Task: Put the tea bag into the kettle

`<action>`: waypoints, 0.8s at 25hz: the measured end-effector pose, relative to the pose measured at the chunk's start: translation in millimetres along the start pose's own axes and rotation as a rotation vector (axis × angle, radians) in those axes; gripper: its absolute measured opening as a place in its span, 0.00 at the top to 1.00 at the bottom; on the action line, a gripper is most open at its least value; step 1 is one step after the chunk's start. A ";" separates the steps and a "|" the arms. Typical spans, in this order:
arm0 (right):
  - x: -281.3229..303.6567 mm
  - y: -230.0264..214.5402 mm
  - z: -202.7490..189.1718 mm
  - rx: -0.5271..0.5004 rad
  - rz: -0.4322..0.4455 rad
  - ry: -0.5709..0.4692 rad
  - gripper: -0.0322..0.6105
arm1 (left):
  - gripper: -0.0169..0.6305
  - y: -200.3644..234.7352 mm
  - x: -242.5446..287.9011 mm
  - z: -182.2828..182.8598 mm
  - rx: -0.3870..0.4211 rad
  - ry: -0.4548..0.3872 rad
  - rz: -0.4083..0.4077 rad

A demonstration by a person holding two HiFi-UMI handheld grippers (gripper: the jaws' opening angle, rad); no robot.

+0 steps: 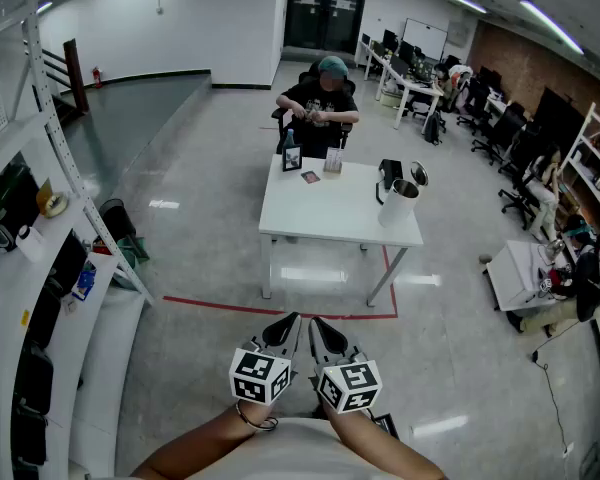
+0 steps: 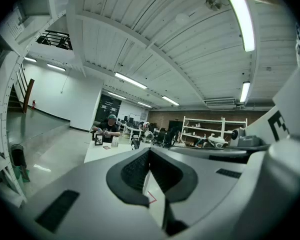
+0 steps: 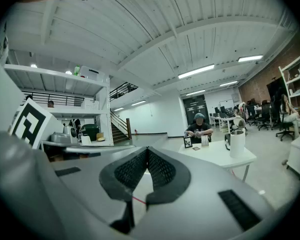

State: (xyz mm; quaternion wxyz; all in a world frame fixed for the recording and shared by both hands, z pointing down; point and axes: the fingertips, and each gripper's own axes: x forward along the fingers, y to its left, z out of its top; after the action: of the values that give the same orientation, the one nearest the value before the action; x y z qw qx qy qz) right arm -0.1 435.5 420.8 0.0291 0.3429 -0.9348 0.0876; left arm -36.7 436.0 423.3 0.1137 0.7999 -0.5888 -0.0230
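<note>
**Status.** Approach to the work area is not yet begun. The left gripper [image 2: 149, 155] and right gripper [image 3: 147, 153] are side by side at the lower centre of the head view, close to the body and roughly level. In each gripper view the jaws meet at the tips with nothing between them, so both are closed and empty.

**Task items.** The kettle [image 1: 399, 200] stands at the right end of the white desk [image 1: 320, 218], right of centre in the head view and well apart from both grippers. Its lid appears to be raised. The tea bag cannot be positively identified at this range. The likeliest candidate is a small flat packet [image 1: 310, 177] lying towards the desk's far edge, left of the kettle. An upright pale item [image 1: 332, 161] and a picture frame [image 1: 292, 158] stand near it. A seated person [image 1: 320, 103] is behind that edge.

**Recommendations.**
- Close on the near side of the desk first, crossing the red floor line [image 1: 280, 310].
- Confirm which item is the tea bag once near.
- Open one pair of jaws before reaching it, and pinch the packet by an edge, since it lies flat.
- Verify that the kettle lid is up. If it is not, the free gripper should attend to it.
- Keep clear of the frame and of the seated person's hands.
</note>
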 end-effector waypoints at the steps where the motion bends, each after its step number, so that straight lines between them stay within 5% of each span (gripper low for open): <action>1: 1.4 -1.6 -0.3 -0.001 -0.001 0.002 0.93 | 0.96 0.6 1.6 0.0 0.001 0.000 0.000; 10: 13.2 -16.5 1.3 0.043 0.039 -0.020 0.93 | 0.96 7.3 21.5 -6.0 -0.013 0.019 0.003; 20: 39.7 -83.8 3.9 0.061 0.075 -0.008 0.93 | 0.96 7.5 91.8 -5.6 -0.003 0.019 0.036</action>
State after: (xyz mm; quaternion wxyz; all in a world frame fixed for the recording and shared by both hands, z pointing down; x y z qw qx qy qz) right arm 23.8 346.7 433.5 0.0116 0.3085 -0.9441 0.1159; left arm -14.7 347.8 439.2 0.1211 0.7892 -0.6019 -0.0143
